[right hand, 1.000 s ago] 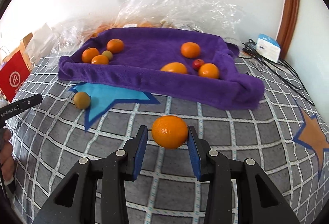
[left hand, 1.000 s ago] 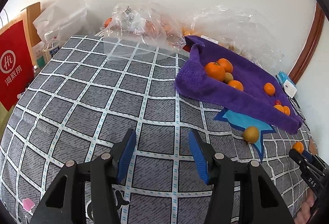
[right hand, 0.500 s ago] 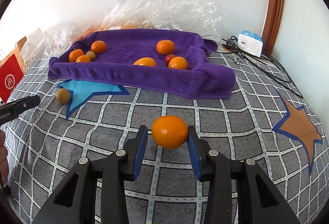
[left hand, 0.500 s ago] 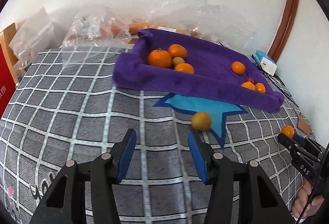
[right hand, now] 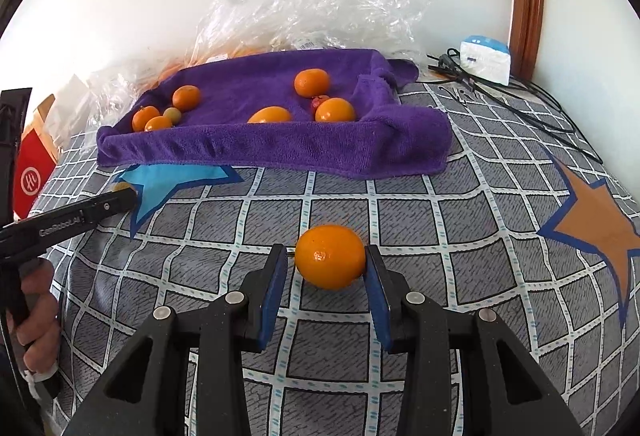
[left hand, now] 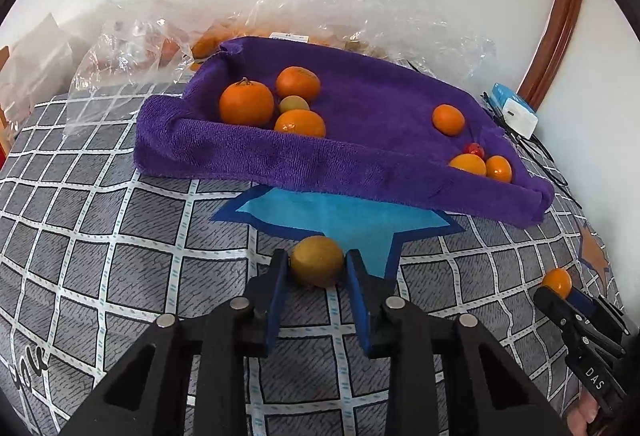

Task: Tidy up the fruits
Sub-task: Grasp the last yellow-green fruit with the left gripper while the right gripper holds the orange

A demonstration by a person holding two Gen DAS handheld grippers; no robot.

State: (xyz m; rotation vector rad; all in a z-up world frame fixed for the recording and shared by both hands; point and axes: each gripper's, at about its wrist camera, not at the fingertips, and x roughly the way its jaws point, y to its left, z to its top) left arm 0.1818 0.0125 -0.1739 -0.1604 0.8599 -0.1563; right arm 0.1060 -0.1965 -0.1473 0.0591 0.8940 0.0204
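Observation:
A purple towel [left hand: 360,160] lies bunched like a tray on the checked bedspread and holds several oranges [left hand: 246,104], a small green fruit and a small red one. It also shows in the right wrist view [right hand: 280,152]. My left gripper [left hand: 316,268] has its fingers around a yellow-green fruit [left hand: 316,260] that rests on the bedspread by a blue star patch. My right gripper [right hand: 326,264] is open with an orange [right hand: 330,256] lying between its fingers, touching the right pad, a gap on the left.
Crinkled clear plastic bags [left hand: 328,4] with more fruit lie behind the towel by the wall. A white and blue charger with black cables [right hand: 486,64] sits at the back right. A red bag [right hand: 32,176] stands at the left edge.
My left gripper swung right and forward to the yellow-green fruit and closed in around it. My right gripper loosened on the orange, which now rests on the bedspread.

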